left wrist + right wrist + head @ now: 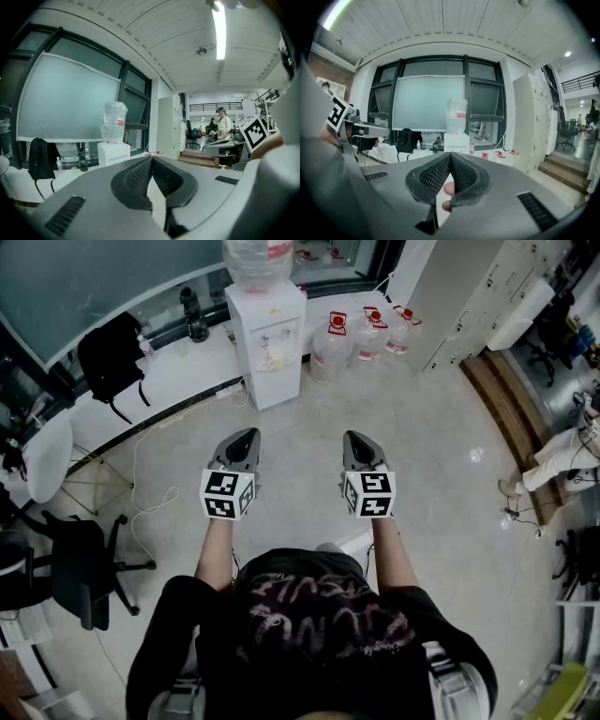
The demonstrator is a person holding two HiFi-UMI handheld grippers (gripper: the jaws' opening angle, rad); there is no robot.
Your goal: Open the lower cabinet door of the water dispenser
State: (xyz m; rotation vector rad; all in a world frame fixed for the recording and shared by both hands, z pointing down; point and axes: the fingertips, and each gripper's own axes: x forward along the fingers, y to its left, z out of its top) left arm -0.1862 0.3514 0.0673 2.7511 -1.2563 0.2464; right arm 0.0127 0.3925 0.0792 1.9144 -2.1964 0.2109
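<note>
Left gripper (247, 434): jaws pressed together at the tips, nothing between them. In its own view (151, 158) the ribbed pads meet in a point.

Right gripper (354, 436): jaws likewise closed on nothing (450, 154). The holder's fingers (448, 189) show through the gap below the pads, behind the jaws and not gripped.

Both grippers are held level side by side over the pale tiled floor (431, 474), well apart from the water dispenser (267, 343) and pointing roughly toward it.

Surroundings:
- A white cable (141, 486) trails over the floor left of the line from the grippers to the dispenser.
- A black office chair (80, 563) and a white chair (47, 460) stand toward the left edge of the floor.
- Spare water jugs (330, 348) stand on the floor just right of the dispenser.
- White lockers (478, 296) and a wooden step (506, 399) are at the far right corner.
- A black backpack (112, 357) and a dark bottle (195, 320) sit on the white surface (178, 371) under the window.

The water dispenser stands at the far edge of the floor, against that surface. It is upright, long axis vertical, with a clear bottle (258, 259) on top (also seen in both gripper views: (113, 152), (456, 142)). Its front faces the person. The lower cabinet door (279, 381) lies flush with the body, closed.
</note>
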